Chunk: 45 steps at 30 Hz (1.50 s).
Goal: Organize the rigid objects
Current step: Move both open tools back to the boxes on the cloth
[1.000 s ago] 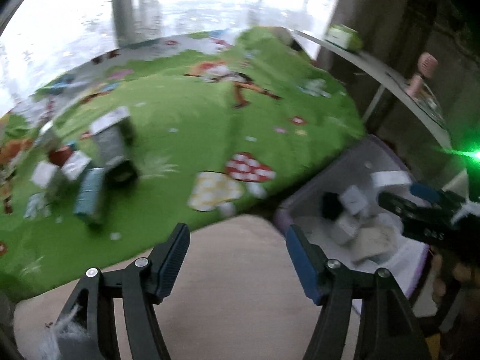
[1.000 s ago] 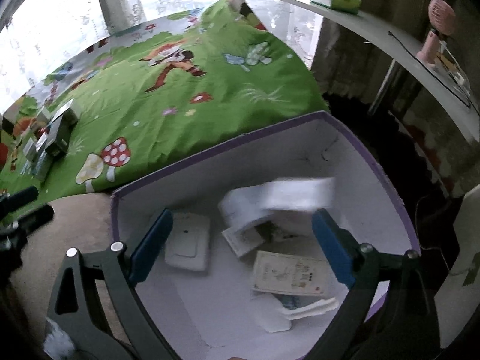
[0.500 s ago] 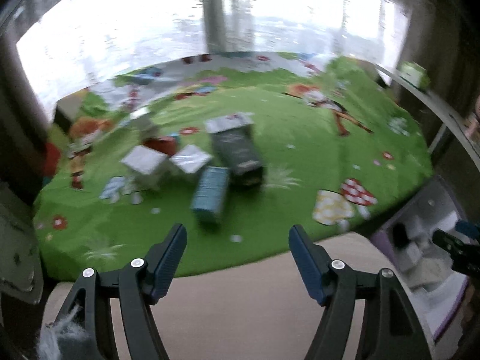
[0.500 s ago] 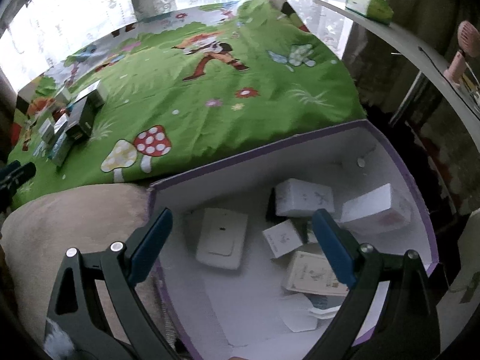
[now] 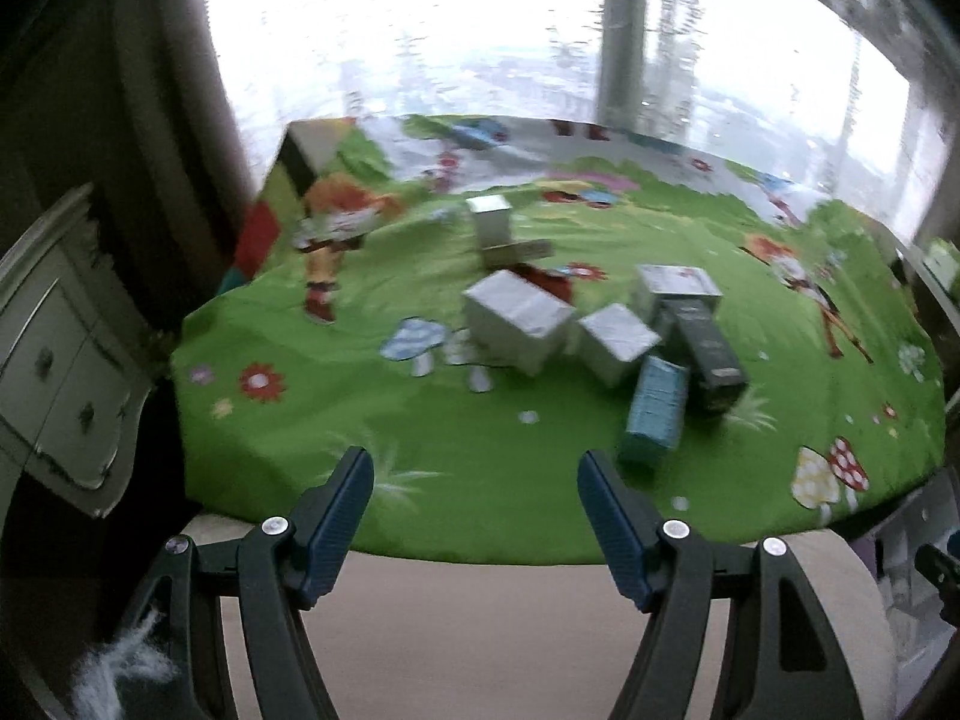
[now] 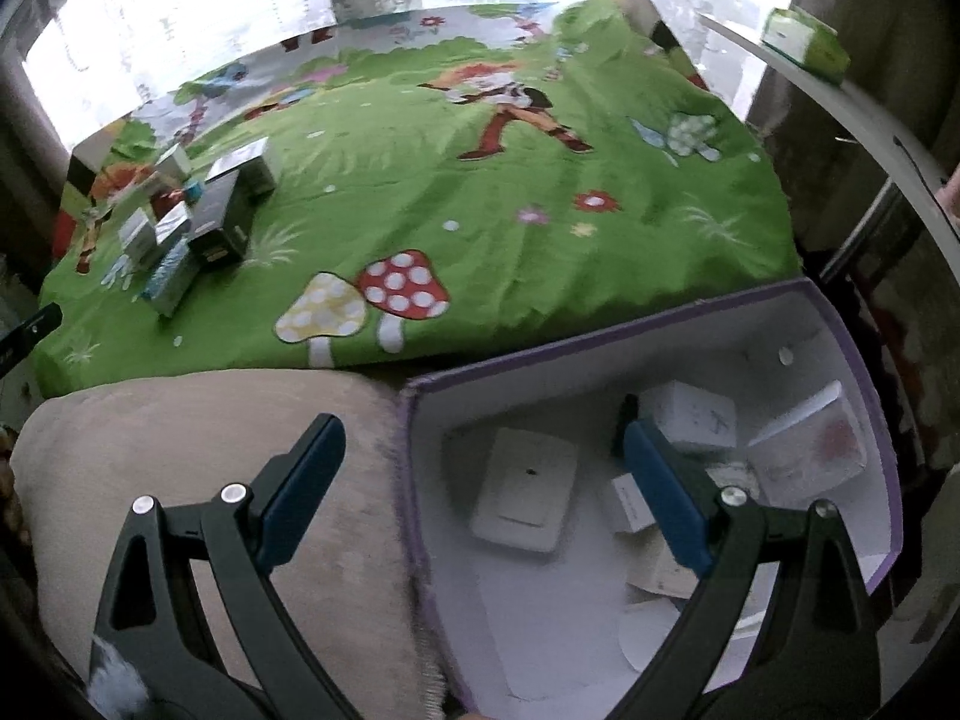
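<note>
We are holding the left gripper wide and empty, aiming at the teal box lying just beyond its right jaw, long axis running away from us. The right gripper, also wide and empty, is hovering over the bin, well apart from that box.

Daylight is pouring in from the window at the back and it's totally blown out, pure white glare with no detail behind it. The green play mat catches that light fine, but the room around it goes dim fast, and the corners sink to black fisheye vignetting. Straight lines bow hard toward the edges. The left wrist view is smeary, the small boxes look soft. The right wrist view is sharper, though the storage box interior sits in flat shade.
</note>
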### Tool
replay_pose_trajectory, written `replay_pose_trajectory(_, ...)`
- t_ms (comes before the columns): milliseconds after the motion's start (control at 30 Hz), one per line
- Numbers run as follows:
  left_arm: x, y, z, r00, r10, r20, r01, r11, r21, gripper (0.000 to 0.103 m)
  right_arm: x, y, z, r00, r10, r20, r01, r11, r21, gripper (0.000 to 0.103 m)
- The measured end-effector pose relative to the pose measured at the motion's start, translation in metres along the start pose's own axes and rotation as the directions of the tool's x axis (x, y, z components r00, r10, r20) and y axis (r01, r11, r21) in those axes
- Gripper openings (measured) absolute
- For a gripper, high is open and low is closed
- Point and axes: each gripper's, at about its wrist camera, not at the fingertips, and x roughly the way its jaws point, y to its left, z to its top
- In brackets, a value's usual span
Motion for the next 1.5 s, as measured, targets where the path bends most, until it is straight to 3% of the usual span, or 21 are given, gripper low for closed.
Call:
replay_pose_trajectory(333,0.009,0.035,0.000,0.999,0.028,-0.018,-0.029,0.998,-0.057,0.071,0.006,0.039,0.012,0.999,0.042,-0.005,-0.042,0.997,-0.065,0.095)
replay_pose_trajectory(1067,0.047,0.047,0.007,0.994,0.032,-0.103,-0.037,0.998,-0.045,0.071,0.038,0.121,0.047,0.990,0.140,-0.004,-0.139,0.977,-0.161,0.095)
replay_pose_trajectory(1267,0.062,0.039,0.015,0.992,-0.031,-0.124,0.028,0.999,-0.021,0.071,0.052,0.137,0.058,0.988,0.152,-0.008,-0.151,0.973,-0.175,0.095)
replay_pose_trajectory(1500,0.082,0.024,0.037,0.974,-0.182,-0.137,0.188,0.982,0.033,0.071,0.069,0.157,0.071,0.986,0.164,-0.015,-0.163,0.965,-0.203,0.095)
